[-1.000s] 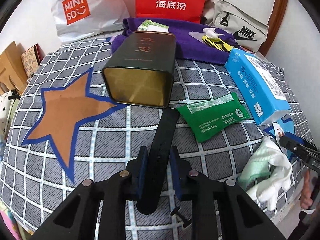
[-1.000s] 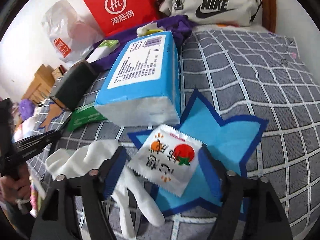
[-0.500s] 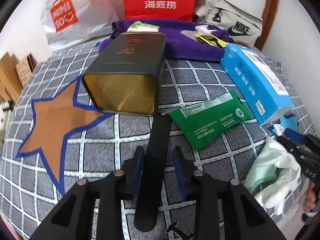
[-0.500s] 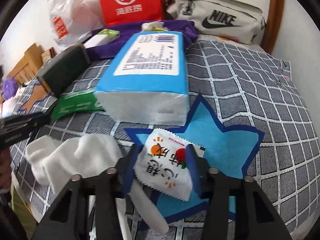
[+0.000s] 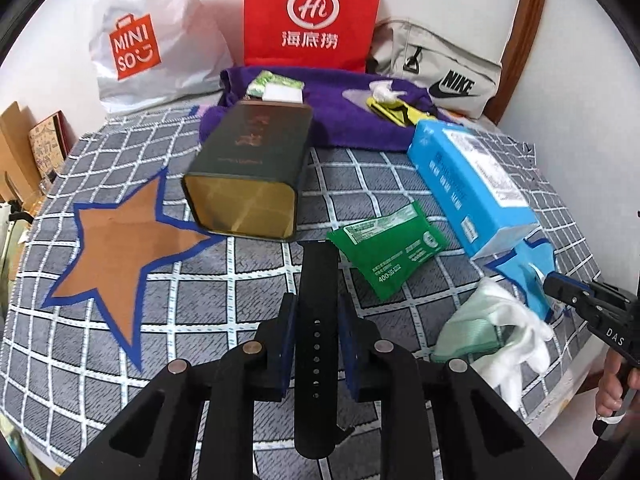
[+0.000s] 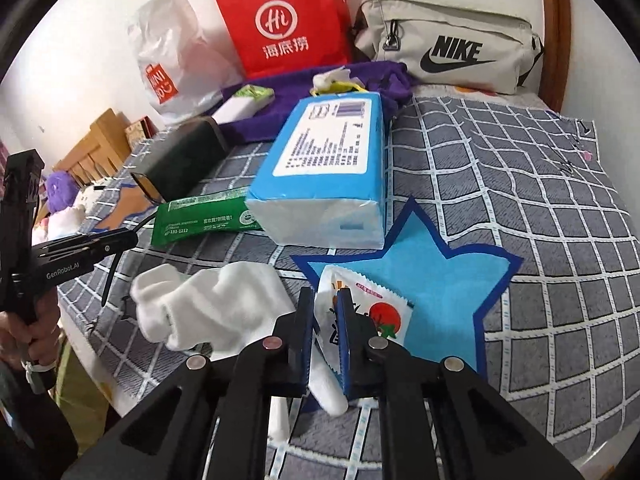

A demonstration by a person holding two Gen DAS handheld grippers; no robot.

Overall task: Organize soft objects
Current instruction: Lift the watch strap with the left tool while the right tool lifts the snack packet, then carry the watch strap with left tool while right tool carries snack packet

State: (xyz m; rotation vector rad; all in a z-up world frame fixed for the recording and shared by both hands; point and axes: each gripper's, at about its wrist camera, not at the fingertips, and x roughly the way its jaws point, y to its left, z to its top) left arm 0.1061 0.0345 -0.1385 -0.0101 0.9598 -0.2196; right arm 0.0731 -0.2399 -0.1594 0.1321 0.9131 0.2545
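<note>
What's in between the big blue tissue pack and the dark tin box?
A green packet lies on the checked cloth between the blue tissue pack and the dark tin; the left wrist view shows it best.

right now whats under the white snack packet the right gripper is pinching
The snack packet lies on the light blue star patch, its left edge over the white sock. The right gripper hides the part beneath its fingers.

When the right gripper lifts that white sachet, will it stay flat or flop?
The sachet looks thin and already buckles between the right gripper fingers, so it will likely droop. Probably very light. Its glossy film may slip, since only one edge is pinched.
</note>
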